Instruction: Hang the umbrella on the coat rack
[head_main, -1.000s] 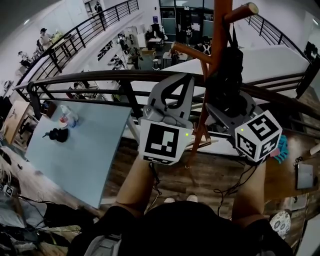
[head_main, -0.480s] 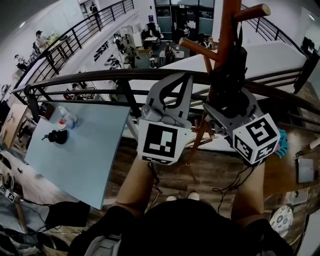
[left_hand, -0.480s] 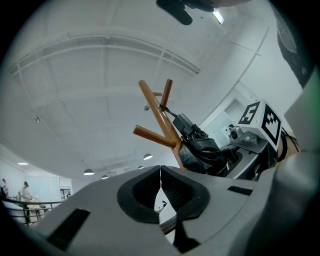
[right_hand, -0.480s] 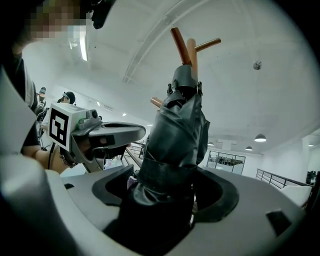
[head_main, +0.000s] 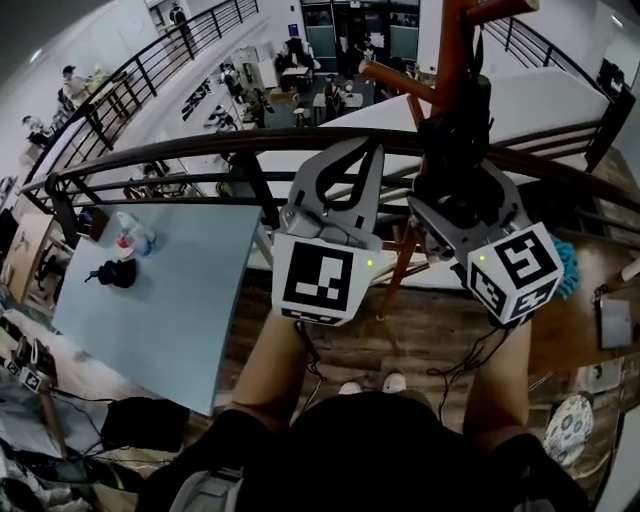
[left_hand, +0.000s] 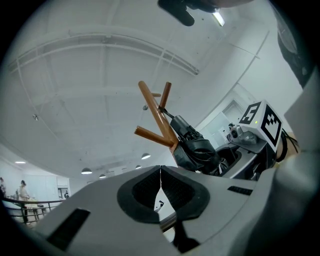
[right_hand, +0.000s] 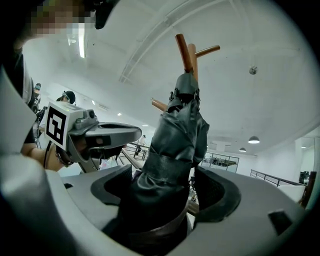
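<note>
The black folded umbrella (head_main: 457, 125) hangs against the brown wooden coat rack (head_main: 447, 45), and its strap runs up to a peg. My right gripper (head_main: 463, 192) is around its lower part, jaws opening. In the right gripper view the umbrella (right_hand: 175, 145) stands between the pads (right_hand: 220, 192), with a gap beside the right one. My left gripper (head_main: 358, 152) is shut and empty, just left of the rack. In the left gripper view its jaws (left_hand: 160, 170) meet, and the umbrella (left_hand: 195, 147) and rack (left_hand: 155, 112) lie beyond them.
A dark metal railing (head_main: 200, 160) runs across right behind the rack, with a lower floor and people beyond it. A pale blue table (head_main: 160, 300) at the left carries a bottle (head_main: 128, 238) and a black object (head_main: 115, 272). Cables and small items lie on the wooden floor.
The right gripper's jaws have spread apart around the umbrella and no longer clamp it. Both hands stay by the rack, and the umbrella stays hanging.
</note>
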